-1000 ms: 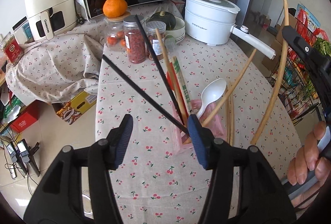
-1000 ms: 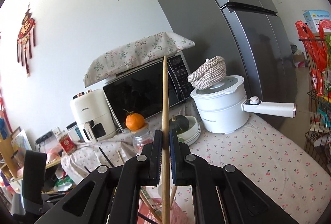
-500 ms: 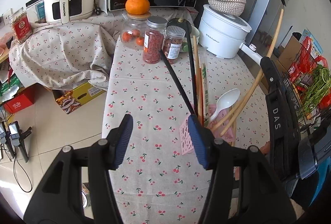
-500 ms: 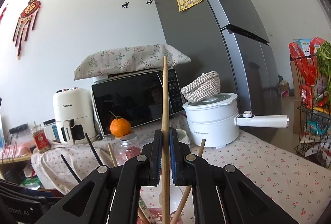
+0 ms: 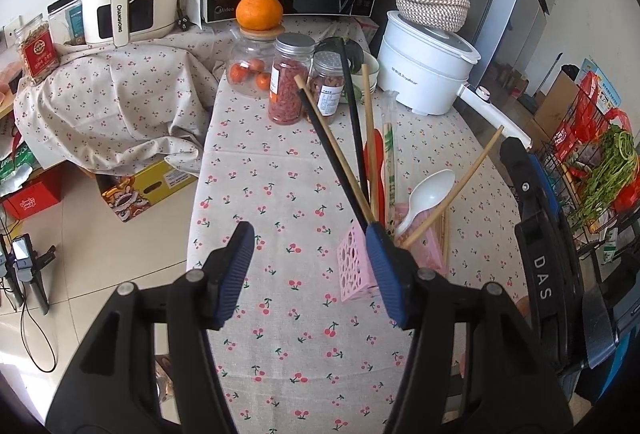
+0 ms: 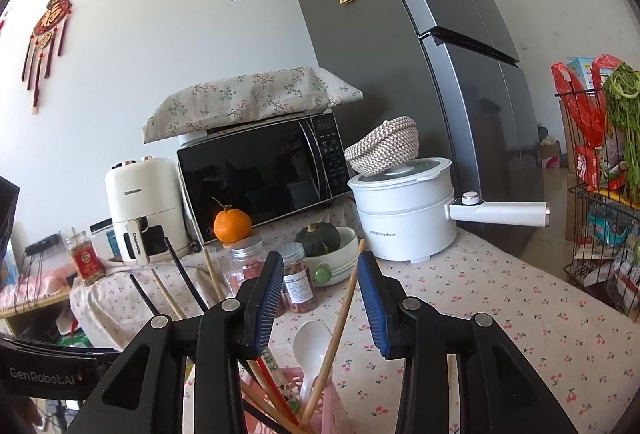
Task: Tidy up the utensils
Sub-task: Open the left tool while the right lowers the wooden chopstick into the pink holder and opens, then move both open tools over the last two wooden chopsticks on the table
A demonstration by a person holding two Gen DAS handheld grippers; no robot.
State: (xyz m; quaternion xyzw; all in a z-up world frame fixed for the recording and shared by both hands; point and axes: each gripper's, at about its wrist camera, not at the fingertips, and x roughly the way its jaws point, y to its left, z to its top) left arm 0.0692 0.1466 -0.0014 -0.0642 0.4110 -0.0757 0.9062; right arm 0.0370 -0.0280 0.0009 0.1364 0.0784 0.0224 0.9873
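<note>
**Both claws spread, nothing in them, over the pink holder**

My right claw point(image 6: 318, 300) stands wide apart, its blue ribbed pads point(image 6: 267, 298) clear of everything; a tan wooden chopstick point(image 6: 335, 330) rises through the gap between them, touching neither. My left claw point(image 5: 308, 270) is wide too and holds nothing, its right pad just in front of the pink perforated plastic utensil holder point(image 5: 354, 264).

That holder is my landmark. My own claws cover much of it: in the left view one pad hides its near corner, and in the right view only a strip of pink rim point(image 6: 326, 408) shows at the bottom edge, its base cut off.

Standing in it I count two black chopsticks point(image 5: 338, 161), one white plastic spoon point(image 5: 426, 195), the loose tan stick leaning right, two pale wooden sticks among the black ones, and one green-printed paper chopstick sleeve point(image 5: 387, 157). Something red shows behind the sleeve; I cannot make out what it is. A bundle of thin wooden sticks point(image 5: 443, 234) lies just right of the holder on the cherry-print tablecloth point(image 5: 280, 201); their number is too fine to count.

Beyond the holder stand three jars point(image 5: 290, 77), one topped by an orange point(image 5: 259, 11). Further right is one white electric pot point(image 5: 424, 73).
</note>
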